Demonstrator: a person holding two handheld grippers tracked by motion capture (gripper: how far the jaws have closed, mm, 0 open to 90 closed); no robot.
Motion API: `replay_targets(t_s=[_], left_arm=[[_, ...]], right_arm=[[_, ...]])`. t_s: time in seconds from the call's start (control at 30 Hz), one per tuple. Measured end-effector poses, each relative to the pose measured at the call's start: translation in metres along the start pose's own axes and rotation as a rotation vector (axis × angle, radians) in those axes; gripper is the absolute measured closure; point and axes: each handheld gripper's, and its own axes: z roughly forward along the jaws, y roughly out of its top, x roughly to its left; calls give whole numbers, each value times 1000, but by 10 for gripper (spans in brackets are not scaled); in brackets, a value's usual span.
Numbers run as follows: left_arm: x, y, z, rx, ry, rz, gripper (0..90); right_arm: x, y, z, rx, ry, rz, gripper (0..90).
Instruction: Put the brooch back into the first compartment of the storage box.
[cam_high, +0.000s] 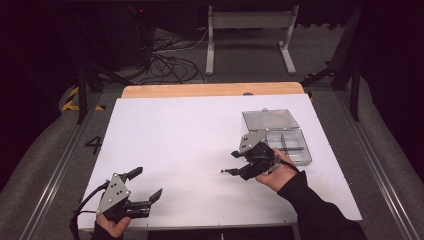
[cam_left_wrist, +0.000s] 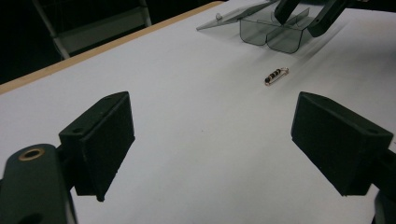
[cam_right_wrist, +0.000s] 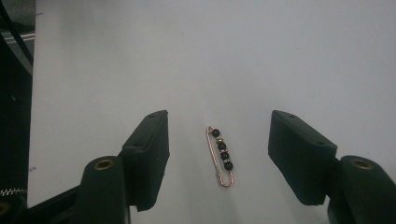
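**Tongs straddle a flat pin that could skid away**

Black pads of the right tongs (cam_right_wrist: 218, 154) stand apart on either side of the beaded safety pin (cam_right_wrist: 220, 156), touching nothing; the left tongs (cam_left_wrist: 210, 144) gape wide near the tabletop's near left corner, empty. On the white tabletop (cam_high: 175, 130), the clear compartment box (cam_high: 287, 142) sits toward the right edge with its lid laid back. The pin lies flat between the box and the tabletop's middle.

Likely trouble: the pin is thin and flat, so closing pads may ride over it or flick it sideways, and a low approach could scrape the tabletop.

Its long axis runs along the reach of the right tongs, clasp end nearest their camera, beads toward the far end.
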Motion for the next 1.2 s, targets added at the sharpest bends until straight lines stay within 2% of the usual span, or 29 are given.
replay_targets(t_s=[0.17, 0.5, 0.9, 1.2], left_arm=[[-1, 0, 0, 4, 0, 7, 141], [-1, 1, 2, 10, -3, 26, 142], [-1, 0, 2, 9, -6, 15, 142], [-1, 0, 2, 10, -5, 19, 142]], right_arm=[[-3, 2, 10, 50, 14, 2, 422], [-8, 2, 25, 116, 24, 22, 444], [-11, 2, 40, 179, 35, 3, 456], [-13, -1, 51, 227, 35, 22, 503]])
